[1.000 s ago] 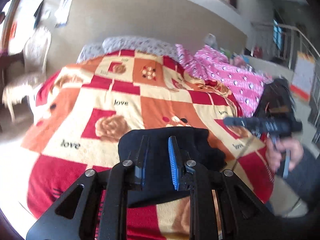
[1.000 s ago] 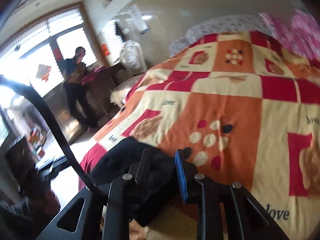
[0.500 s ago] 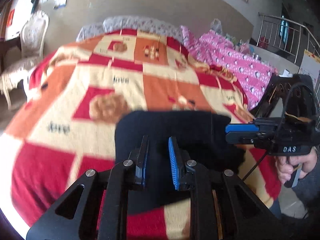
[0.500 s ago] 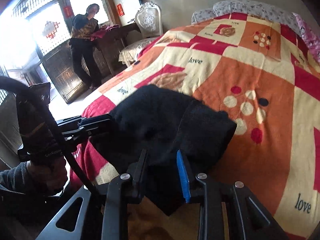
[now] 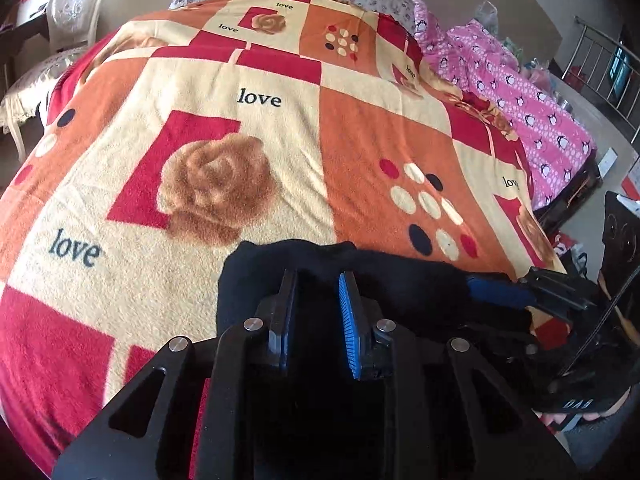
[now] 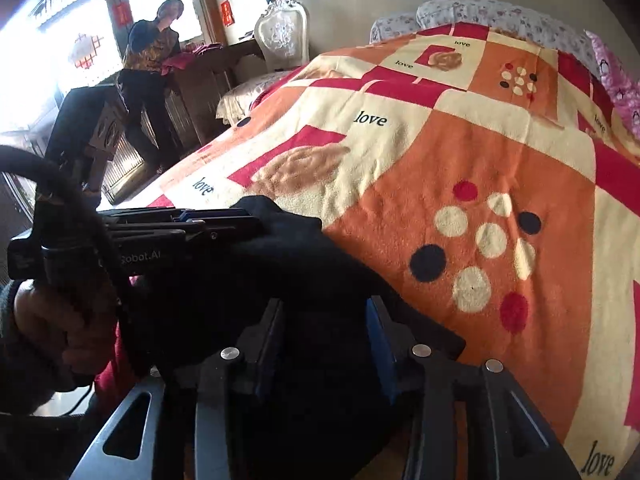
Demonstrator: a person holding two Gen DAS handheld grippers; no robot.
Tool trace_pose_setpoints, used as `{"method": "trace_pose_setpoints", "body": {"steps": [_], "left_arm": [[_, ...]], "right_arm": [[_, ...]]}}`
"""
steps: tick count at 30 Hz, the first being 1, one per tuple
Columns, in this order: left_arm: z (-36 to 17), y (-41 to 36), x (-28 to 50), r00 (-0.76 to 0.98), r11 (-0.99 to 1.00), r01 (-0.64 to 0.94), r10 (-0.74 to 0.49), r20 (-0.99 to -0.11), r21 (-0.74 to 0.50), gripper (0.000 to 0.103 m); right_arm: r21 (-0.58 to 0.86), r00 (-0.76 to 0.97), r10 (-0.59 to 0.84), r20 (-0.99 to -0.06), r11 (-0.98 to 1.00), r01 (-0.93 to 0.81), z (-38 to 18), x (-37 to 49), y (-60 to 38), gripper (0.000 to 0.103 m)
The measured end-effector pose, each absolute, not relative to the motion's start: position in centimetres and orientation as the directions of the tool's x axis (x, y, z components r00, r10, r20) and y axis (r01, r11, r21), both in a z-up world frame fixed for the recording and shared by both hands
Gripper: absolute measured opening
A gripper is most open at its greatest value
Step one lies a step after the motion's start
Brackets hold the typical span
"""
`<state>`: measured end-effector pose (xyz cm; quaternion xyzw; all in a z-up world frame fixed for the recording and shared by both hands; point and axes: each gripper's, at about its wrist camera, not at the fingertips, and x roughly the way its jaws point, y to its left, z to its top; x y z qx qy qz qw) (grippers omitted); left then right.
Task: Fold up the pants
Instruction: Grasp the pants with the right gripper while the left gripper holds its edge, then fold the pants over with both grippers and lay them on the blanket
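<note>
black soft fabric pants (image 5: 392, 280): lowered from mid-air onto red-orange patchwork fleece blanket (image 5: 248, 184); left gripper (image 5: 320, 312) and right gripper (image 6: 326, 344) both clamped on cloth; fold being laid down

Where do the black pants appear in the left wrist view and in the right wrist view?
Left wrist view: black pants at bottom centre, on the blanket.
Right wrist view: pants at lower left centre.
Shared landmark: the white chair beside the bed.

Black pants (image 5: 304, 264), red, orange and cream checked blanket (image 5: 280, 128) with roses, pink penguin-print quilt (image 5: 520, 92)
</note>
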<state>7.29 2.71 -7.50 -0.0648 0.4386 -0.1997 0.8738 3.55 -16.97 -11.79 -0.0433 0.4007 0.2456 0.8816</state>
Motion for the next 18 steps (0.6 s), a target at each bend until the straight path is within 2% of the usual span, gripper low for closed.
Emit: {"method": "trace_pose_setpoints", "body": {"steps": [2, 4, 6, 7, 8, 10, 12, 16, 18], "left_arm": [[-6.5, 4.3, 6.5, 0.55, 0.907, 0.273, -0.421, -0.721, -0.321, 0.02], [-5.7, 6.3, 5.5, 0.592, 0.907, 0.264, -0.422, -0.687, -0.329, 0.021], [-6.0, 8.3, 4.8, 0.599, 0.896, 0.252, -0.442, -0.668, -0.367, 0.043], [-6.8, 9.4, 4.8, 0.579, 0.878, 0.234, -0.471, -0.665, -0.418, 0.067], [-7.7, 10.3, 4.8, 0.552, 0.857, 0.209, -0.501, -0.666, -0.472, 0.072], [-9.6, 11.4, 5.1, 0.474, 0.785, 0.166, -0.594, -0.65, -0.596, 0.072], [-11.1, 11.8, 5.7, 0.398, 0.687, 0.129, -0.697, -0.597, -0.715, 0.072], [-11.2, 10.8, 6.3, 0.379, 0.664, 0.153, -0.724, -0.576, -0.732, 0.072], [-11.0, 9.8, 6.5, 0.376, 0.676, 0.175, -0.718, -0.586, -0.716, 0.072]], "right_arm": [[0.169, 0.554, 0.435, -0.71, 0.868, -0.466, -10.6, 3.3, -18.0, 0.042], [0.248, 0.595, 0.49, -0.637, 0.861, -0.444, -8.6, 1.8, -20.1, 0.044], [0.319, 0.637, 0.521, -0.569, 0.853, -0.412, -7.6, 0.4, -22.0, 0.064], [0.365, 0.657, 0.533, -0.533, 0.845, -0.39, -7.6, -0.7, -23.2, 0.069], [0.408, 0.667, 0.543, -0.51, 0.835, -0.369, -7.8, -1.2, -24.1, 0.076], [0.501, 0.647, 0.578, -0.497, 0.8, -0.33, -9.3, -1.8, -25.1, 0.076], [0.559, 0.602, 0.606, -0.52, 0.775, -0.297, -11.1, -1.7, -25.2, 0.076], [0.628, 0.479, 0.629, -0.612, 0.755, -0.19, -15.7, -0.2, -24.3, 0.077], [0.637, 0.515, 0.635, -0.576, 0.743, -0.204, -16.1, 0.0, -24.1, 0.079]]}}
